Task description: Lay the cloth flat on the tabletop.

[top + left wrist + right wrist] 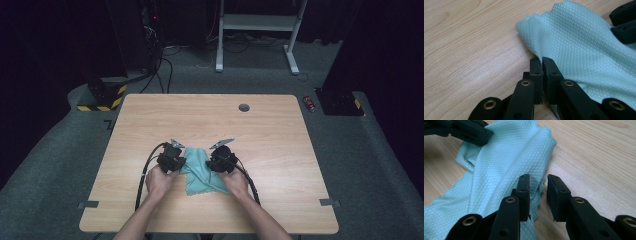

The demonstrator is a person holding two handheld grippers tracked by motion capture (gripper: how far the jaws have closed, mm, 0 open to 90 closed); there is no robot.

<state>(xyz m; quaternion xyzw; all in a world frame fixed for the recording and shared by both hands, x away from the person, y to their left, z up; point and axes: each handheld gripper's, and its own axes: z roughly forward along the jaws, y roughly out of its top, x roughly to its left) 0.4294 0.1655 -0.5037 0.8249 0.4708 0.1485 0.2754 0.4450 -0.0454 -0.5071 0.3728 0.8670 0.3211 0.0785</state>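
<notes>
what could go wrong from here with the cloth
1. The right gripper stands open with the teal cloth edge loose between its jaws, so that side may slump out of shape on the table.
2. The left gripper is shut on the cloth's edge; any pull now would likely drag or bunch it one-sidedly.

Nothing to read here, honestly. No letters, logos or numbers anywhere I can make out. The closest thing to a sign is the yellow-and-black hazard striping on the dark base block (pixel 102 97) sitting on the floor past the far left corner of my light wooden table (pixel 270 130), and a bit more of the same striping on the black stand foot (pixel 350 102) off to the right. The small red can-like thing (pixel 310 103) lying on the carpet probably has print on it, but it's way too tiny to tell.
</notes>
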